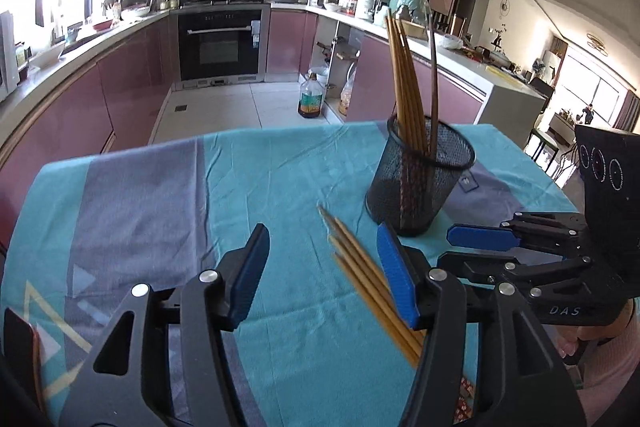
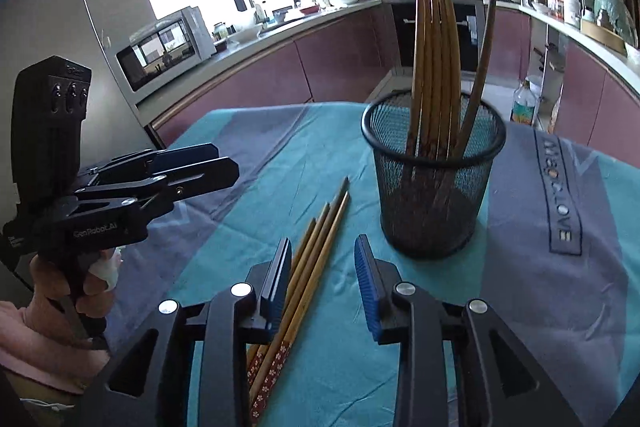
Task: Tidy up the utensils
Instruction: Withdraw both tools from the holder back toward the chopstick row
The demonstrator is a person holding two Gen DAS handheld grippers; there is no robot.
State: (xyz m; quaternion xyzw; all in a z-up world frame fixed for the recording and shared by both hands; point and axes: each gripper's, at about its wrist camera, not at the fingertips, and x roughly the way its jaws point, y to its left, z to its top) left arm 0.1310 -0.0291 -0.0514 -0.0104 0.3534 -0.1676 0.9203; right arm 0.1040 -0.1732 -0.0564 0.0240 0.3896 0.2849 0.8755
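Observation:
A black mesh cup [image 1: 420,179] [image 2: 434,183] stands on the teal cloth and holds several wooden chopsticks [image 1: 406,83] [image 2: 436,59] upright. Several more loose chopsticks [image 1: 368,275] [image 2: 312,255] lie flat on the cloth in front of the cup. My left gripper [image 1: 324,267] is open and empty, its right finger just over the loose chopsticks; it also shows in the right wrist view [image 2: 216,159]. My right gripper [image 2: 324,279] is open and empty above the loose chopsticks' handle ends; it shows in the left wrist view [image 1: 460,247], beside the cup.
The table wears a teal and grey-purple cloth [image 1: 160,195] [image 2: 560,267]. Beyond its far edge are a kitchen floor, purple cabinets, an oven [image 1: 220,43] and an oil bottle [image 1: 310,95]. A microwave [image 2: 168,51] sits on the counter at left.

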